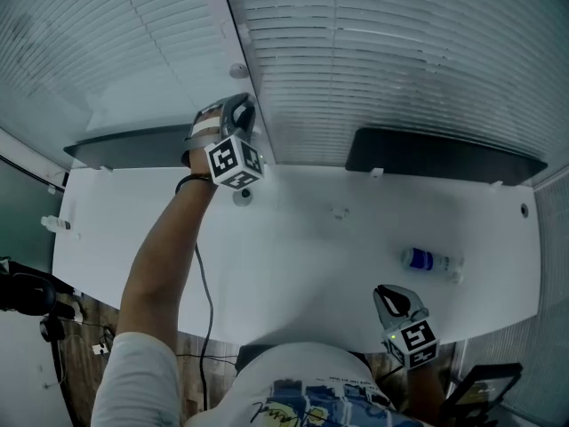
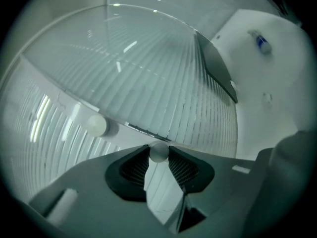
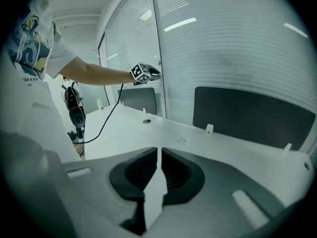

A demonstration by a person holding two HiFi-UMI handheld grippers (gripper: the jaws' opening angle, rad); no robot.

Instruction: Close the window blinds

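The window blinds (image 1: 400,60) hang with their slats behind glass, to either side of a white upright frame post (image 1: 233,25). My left gripper (image 1: 242,107) is raised against that post. In the left gripper view its jaws (image 2: 158,157) are shut on a small white round knob (image 2: 158,151) on the frame. A second white knob (image 2: 97,125) sits further along the frame, and in the head view it (image 1: 237,69) shows just above the gripper. My right gripper (image 1: 388,297) is low over the near edge of the white table (image 1: 293,256), shut and empty (image 3: 158,155).
A small plastic bottle with a blue label (image 1: 429,260) lies on the table at the right. Two dark panels (image 1: 440,157) (image 1: 133,147) stand along the table's far edge. A cable grommet (image 1: 242,197) is below the left gripper. A black cable (image 1: 204,310) hangs down from the left arm.
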